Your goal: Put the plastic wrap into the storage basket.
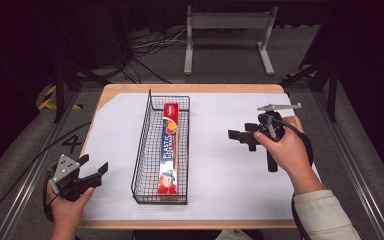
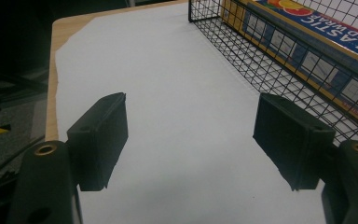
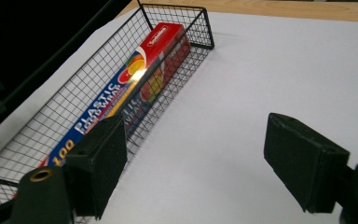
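Right gripper (image 1: 241,138): held in the person's right hand (image 1: 285,147) over the white sheet, jaws wide apart, nothing between them. It points toward the basket.
Left gripper (image 1: 94,167): held in the left hand (image 1: 67,205) at the near left corner of the table, jaws also wide apart and empty, above the sheet.
Plastic wrap box (image 1: 170,148): it lies flat inside the basket, along its length, well apart from the right gripper and in front of its jaws. In the right gripper view the box (image 3: 135,84) is ahead and to the left, behind the left jaw. In the left gripper view the box (image 2: 307,37) is ahead and to the right.
Wire basket (image 1: 142,145): black, long and narrow, it stands between the 2 grippers, nearer to the left gripper. Its mesh wall (image 2: 261,70) is just beyond the right jaw in the left gripper view.
White sheet (image 1: 220,170): it covers most of the wooden table (image 1: 190,88), under both grippers.
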